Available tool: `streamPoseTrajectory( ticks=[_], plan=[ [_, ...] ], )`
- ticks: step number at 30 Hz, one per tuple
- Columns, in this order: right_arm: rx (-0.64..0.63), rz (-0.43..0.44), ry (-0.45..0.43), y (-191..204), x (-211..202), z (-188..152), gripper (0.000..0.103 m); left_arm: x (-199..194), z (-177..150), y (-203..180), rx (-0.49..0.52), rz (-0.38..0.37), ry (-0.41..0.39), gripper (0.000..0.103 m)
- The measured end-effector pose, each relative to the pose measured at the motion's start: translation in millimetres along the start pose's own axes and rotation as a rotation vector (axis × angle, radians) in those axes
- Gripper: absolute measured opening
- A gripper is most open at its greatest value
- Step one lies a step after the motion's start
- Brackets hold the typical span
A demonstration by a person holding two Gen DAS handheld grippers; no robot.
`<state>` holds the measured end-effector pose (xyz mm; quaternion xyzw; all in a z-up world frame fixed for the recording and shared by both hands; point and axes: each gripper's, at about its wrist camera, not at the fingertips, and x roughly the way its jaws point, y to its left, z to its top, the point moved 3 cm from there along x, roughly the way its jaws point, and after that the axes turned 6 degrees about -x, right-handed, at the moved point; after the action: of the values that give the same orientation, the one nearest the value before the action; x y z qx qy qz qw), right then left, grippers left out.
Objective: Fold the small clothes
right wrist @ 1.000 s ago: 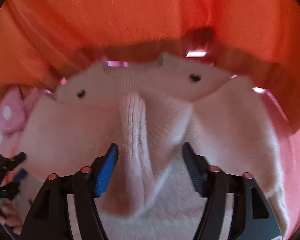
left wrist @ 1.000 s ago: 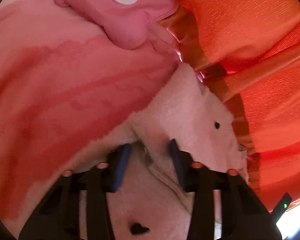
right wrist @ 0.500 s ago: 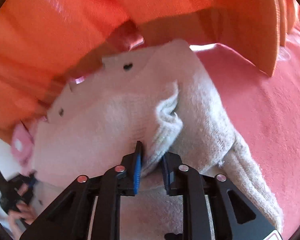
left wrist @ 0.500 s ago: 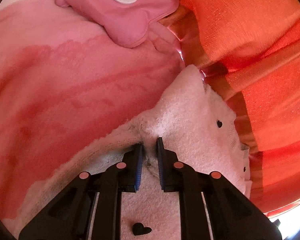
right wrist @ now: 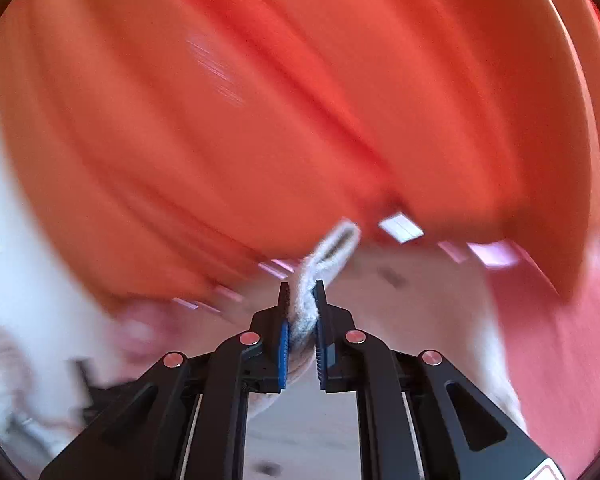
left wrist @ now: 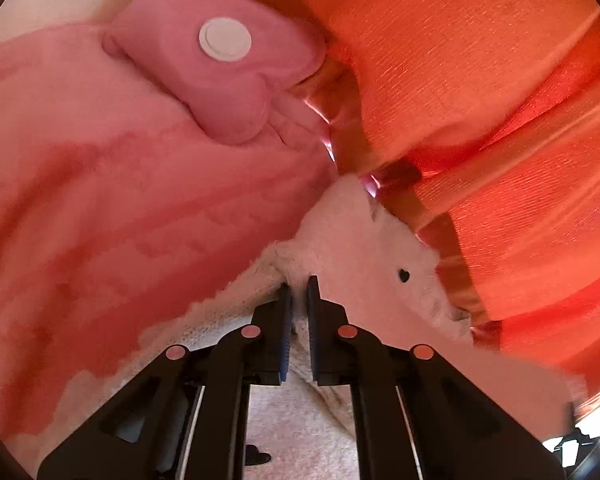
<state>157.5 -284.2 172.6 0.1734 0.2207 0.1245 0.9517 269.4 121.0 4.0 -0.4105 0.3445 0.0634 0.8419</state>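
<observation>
A small cream fleece garment [left wrist: 360, 248] with little black hearts lies on a pink blanket [left wrist: 120, 220]. In the left wrist view my left gripper [left wrist: 298, 285] is shut on the garment's fuzzy left edge, with cloth pinched between the blue pads. The right wrist view is blurred by motion. There my right gripper [right wrist: 302, 286] has its jaws closing on a ribbed fold of the same garment [right wrist: 334, 246]. The fold sticks up past the fingertips, and the rest of the cloth hangs below and behind.
Orange ribbed fabric [left wrist: 460, 60] rises behind the garment and fills most of the right wrist view [right wrist: 260, 120]. A pink padded piece with a white round button [left wrist: 224, 40] lies at the far edge of the blanket. Pink bedding [right wrist: 560, 340] lies to the right.
Both grippers closed on the garment. The left one pinched its edge and lifted slightly. The right one took a ribbed fold, then rose and tipped up fast, so orange fabric now fills its view.
</observation>
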Motion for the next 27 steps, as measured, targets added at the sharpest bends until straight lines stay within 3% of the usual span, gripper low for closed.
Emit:
streamPoseTrajectory(
  ticks=[1,3,4,5,6,7,11,13,16,17,19,21,22,23,25,27],
  plan=[
    [-0.007,-0.049,0.031,-9.4,8.3,-5.9,0.009,1.5,-0.9,2.5,0.009,0.02,-0.003,0.006],
    [0.052,-0.233,0.209,-60.9,42.7,-43.3,0.009,10.4,-5.3,15.4,0.0,0.061,0.018,0.006],
    [0.136,-0.336,0.343,-96.3,59.7,-75.2,0.009,14.5,-7.9,21.2,-0.015,0.065,0.037,0.006],
    [0.179,-0.375,0.395,-110.1,64.4,-89.2,0.009,17.9,-11.2,25.5,-0.033,0.061,0.058,0.006],
    [0.229,-0.364,0.407,-117.3,65.1,-95.7,0.009,18.5,-12.6,25.6,-0.035,0.058,0.061,0.006],
    [0.229,-0.327,0.357,-108.0,60.4,-81.9,0.009,17.1,-12.9,22.2,-0.018,0.063,0.053,0.006],
    [0.081,-0.221,0.172,-55.9,39.2,-27.2,0.009,11.8,-12.6,13.1,0.025,0.074,0.027,0.006],
    [0.098,-0.247,0.208,-70.5,51.1,-39.4,0.009,11.6,-13.3,14.8,0.031,0.075,0.033,0.006],
    [0.232,-0.36,0.42,-124.5,79.1,-100.4,0.008,17.9,-17.0,23.8,0.007,0.07,0.073,0.006],
    [0.261,-0.336,0.378,-125.8,73.2,-102.4,0.008,19.1,-17.9,24.4,0.004,0.068,0.083,0.006],
    [0.28,-0.356,0.386,-116.5,63.7,-81.9,0.012,12.2,-19.1,21.1,0.029,0.062,0.084,0.007],
    [0.269,-0.348,0.309,-96.8,40.4,-57.4,0.021,-3.9,-19.0,16.4,0.059,0.064,0.078,0.007],
    [0.274,-0.34,0.293,-88.8,25.8,-51.8,0.025,-17.5,-19.5,15.3,0.076,0.061,0.072,0.01],
    [0.286,-0.339,0.307,-79.6,7.2,-52.1,0.035,-26.1,-20.2,15.0,0.085,0.06,0.074,0.015],
    [0.288,-0.358,0.35,-69.6,-23.2,-66.9,0.051,-50.4,-24.7,20.8,0.094,0.062,0.104,0.052],
    [0.266,-0.386,0.454,-63.7,-59.6,-100.4,0.056,-82.8,-35.8,39.6,0.118,0.062,0.15,0.06]
  ],
)
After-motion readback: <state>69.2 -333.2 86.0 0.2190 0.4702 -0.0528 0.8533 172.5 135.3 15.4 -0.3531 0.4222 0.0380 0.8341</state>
